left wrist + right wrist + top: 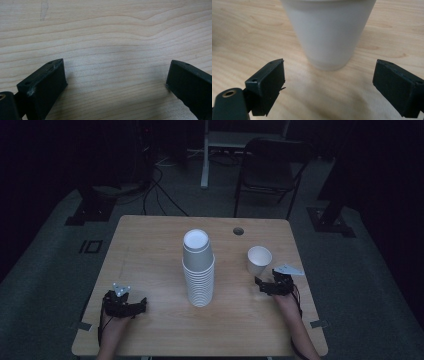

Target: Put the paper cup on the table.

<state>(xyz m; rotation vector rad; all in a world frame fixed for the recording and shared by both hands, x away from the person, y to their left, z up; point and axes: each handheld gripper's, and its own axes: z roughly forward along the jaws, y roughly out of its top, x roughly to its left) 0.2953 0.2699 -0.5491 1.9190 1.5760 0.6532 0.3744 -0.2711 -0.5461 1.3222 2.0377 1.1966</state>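
High view: single white cup (259, 259) right of centre, apart from tall cup stack (198, 270) | right gripper (270, 285) jaws wide, cup just ahead, unheld | left gripper (131, 306) wide, empty, lower left | cup likely light, crushable; grip mid-wall gently.

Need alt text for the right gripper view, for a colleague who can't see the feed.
A single white foam cup stands upright on the wooden table, just ahead of the right gripper. Its two black jaws are spread wide, one at each side of the cup's base, touching nothing.
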